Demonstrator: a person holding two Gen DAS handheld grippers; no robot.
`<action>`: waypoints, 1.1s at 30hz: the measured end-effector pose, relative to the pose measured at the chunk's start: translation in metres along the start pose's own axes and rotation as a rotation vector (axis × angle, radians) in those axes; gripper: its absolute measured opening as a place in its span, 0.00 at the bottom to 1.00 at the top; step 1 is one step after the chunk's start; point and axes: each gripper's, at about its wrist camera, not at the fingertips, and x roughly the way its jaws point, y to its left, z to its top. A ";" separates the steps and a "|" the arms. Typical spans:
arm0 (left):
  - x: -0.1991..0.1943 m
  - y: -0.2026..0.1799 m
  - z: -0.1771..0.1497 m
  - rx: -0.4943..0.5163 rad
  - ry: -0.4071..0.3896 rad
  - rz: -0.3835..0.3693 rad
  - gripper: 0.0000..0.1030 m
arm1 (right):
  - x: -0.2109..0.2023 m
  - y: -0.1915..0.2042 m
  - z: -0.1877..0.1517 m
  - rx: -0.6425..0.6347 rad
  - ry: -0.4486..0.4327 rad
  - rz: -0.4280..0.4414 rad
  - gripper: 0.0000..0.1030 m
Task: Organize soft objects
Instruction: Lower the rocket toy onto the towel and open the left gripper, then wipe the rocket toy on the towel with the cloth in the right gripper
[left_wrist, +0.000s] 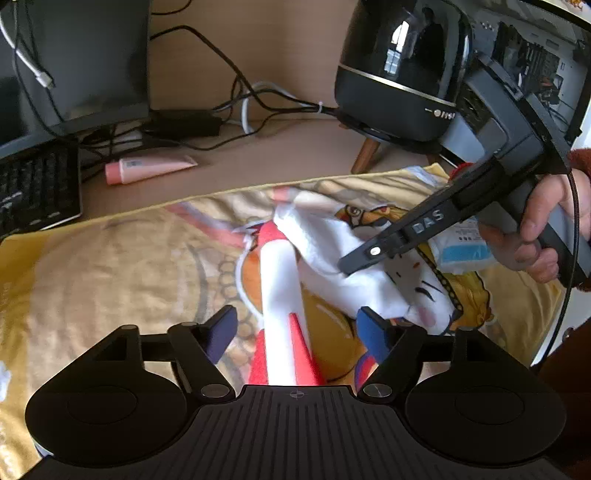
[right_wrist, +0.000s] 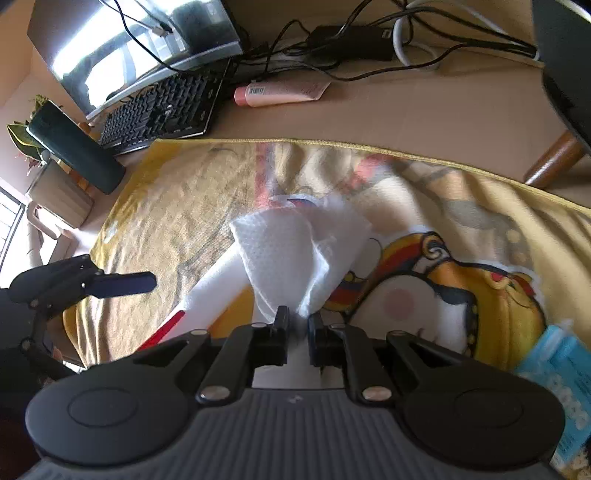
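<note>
Left wrist view: left gripper (left_wrist: 295, 325) stands with fingers apart, straddling a white-and-red tube (left_wrist: 280, 295) on the yellow printed cloth (left_wrist: 110, 266)
Right wrist view: right gripper (right_wrist: 297, 325) is clamped on a white tissue (right_wrist: 288, 251) above the cloth; blue tissue pack (right_wrist: 565, 373) lies near right; pink tube (right_wrist: 280, 94) far on the tabletop (right_wrist: 424, 110)

A pink squeeze tube (right_wrist: 280, 94) lies on the tan table (right_wrist: 424, 110) just beside a black keyboard (right_wrist: 159, 107). Tangled black cables (left_wrist: 221, 74) run behind it, near a glossy black rounded appliance (left_wrist: 402, 66) on wooden legs.
</note>
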 end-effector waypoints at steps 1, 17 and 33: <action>-0.002 0.001 -0.001 -0.001 0.000 0.004 0.77 | -0.002 0.000 -0.001 -0.007 -0.006 0.007 0.11; -0.029 0.067 0.004 -0.231 0.020 0.272 0.90 | 0.026 0.104 -0.038 -0.286 0.150 0.233 0.11; 0.006 0.049 -0.015 -0.197 0.144 0.112 0.92 | 0.006 0.074 -0.019 -0.294 -0.058 0.091 0.54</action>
